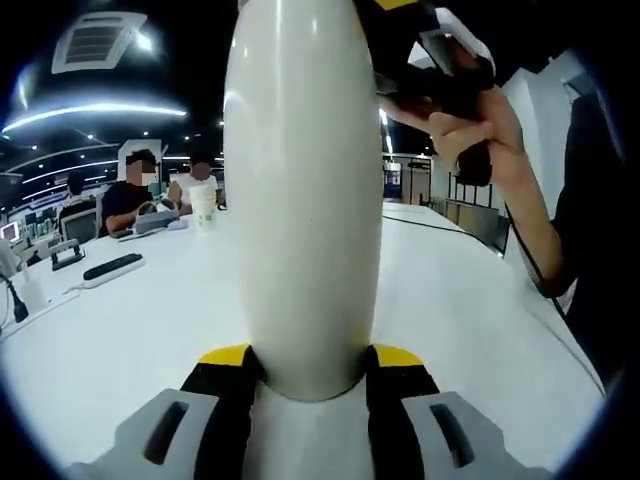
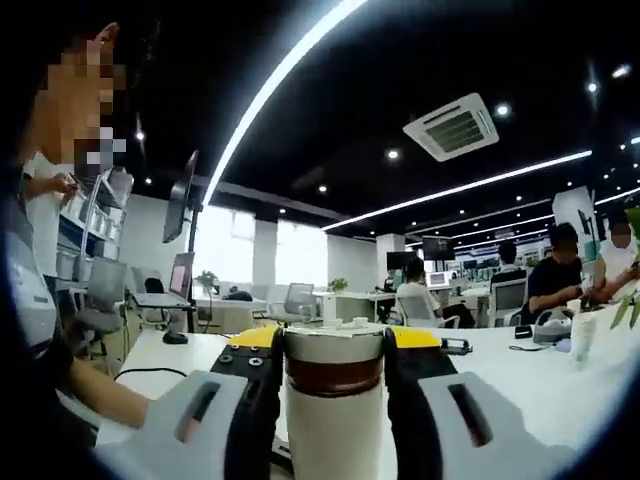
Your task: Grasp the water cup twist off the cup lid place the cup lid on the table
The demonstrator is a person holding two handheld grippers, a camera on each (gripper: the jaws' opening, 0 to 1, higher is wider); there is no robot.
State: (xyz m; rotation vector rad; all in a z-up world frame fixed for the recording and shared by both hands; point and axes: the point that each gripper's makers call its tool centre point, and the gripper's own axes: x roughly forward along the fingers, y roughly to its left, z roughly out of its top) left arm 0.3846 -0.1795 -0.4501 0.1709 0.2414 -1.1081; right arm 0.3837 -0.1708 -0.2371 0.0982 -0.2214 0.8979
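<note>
Left gripper (image 1: 308, 370): we clamp the cup (image 1: 302, 200) low on its white body; it stands upright over the table (image 1: 150, 330).
Axis: the cup's long axis runs straight up from our left jaws toward the lid end.
Right gripper (image 2: 335, 345): we clench the lid (image 2: 335, 350) from both sides, at the cup's top.
Next move: we judge the right is the one placed to twist, turning about that axis while the left holds firm.

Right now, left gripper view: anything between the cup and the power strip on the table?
Nothing. In the left gripper view the table is bare between the cup and the power strip.
</note>
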